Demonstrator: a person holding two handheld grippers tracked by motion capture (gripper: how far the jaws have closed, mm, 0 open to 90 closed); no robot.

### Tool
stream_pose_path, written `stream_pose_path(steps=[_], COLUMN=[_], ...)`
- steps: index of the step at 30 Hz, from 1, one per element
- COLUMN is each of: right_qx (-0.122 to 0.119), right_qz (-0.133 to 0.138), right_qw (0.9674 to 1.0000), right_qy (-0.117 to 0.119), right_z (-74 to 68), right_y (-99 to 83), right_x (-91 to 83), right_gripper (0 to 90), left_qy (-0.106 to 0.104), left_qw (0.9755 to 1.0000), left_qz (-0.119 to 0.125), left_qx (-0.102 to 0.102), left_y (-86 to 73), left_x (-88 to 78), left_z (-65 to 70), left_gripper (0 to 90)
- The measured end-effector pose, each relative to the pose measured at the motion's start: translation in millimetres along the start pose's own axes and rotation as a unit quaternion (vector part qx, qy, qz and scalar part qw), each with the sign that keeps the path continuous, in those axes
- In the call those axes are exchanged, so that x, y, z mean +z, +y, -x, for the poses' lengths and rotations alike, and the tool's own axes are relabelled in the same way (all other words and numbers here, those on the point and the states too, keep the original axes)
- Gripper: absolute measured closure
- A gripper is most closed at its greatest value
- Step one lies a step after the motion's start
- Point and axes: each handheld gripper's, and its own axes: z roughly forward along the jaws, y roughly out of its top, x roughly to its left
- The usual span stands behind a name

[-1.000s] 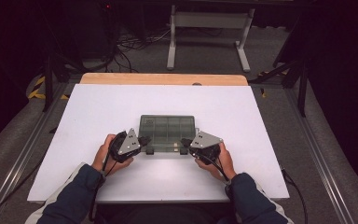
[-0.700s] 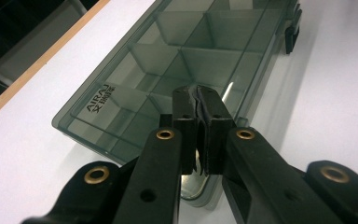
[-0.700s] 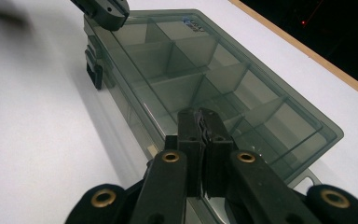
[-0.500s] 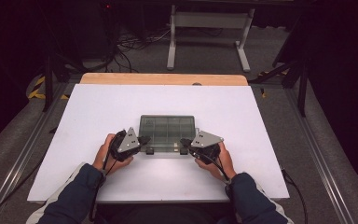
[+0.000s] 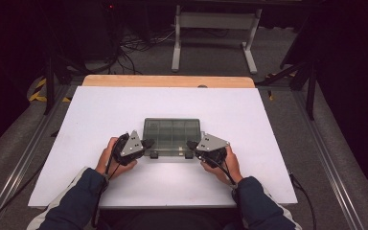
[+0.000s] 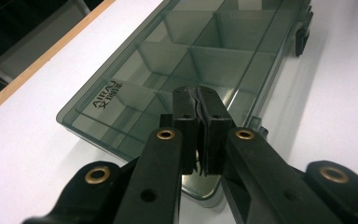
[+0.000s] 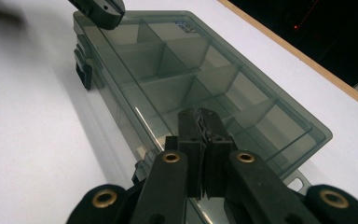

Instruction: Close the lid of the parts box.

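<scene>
A smoky, see-through compartment box (image 5: 172, 135) with its lid down is seen lying flat near the middle of the white bench (image 5: 100, 115), its two dark latches on the near edge. The left tongs (image 5: 148, 143) are held at the box's 8 o'clock corner, and the right tongs (image 5: 190, 143) at its 4 o'clock corner. Both pairs are pressed together with nothing between them, their tips poised over the lid's near corners; whether the lid is touched cannot be told.
</scene>
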Motion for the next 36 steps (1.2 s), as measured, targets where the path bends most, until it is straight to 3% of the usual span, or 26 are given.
stream_pose_path(steps=[12,36], right_qx=[0.007,0.019], right_qz=[0.027,0.027], right_qw=[0.9995,0.9994], right_qy=[-0.011,0.001], right_z=[0.4,1.4], right_y=[3.9,3.0], right_x=[-5.8,-4.2], right_gripper=[89.1,81.7], left_qy=[0.008,0.010], left_qw=[0.9999,0.9998], left_qz=[0.015,0.015], left_qx=[0.001,0.002], left_y=[2.1,2.2], left_x=[-5.3,-4.8], left_z=[-1.6,-1.0], left_gripper=[84.0,74.1])
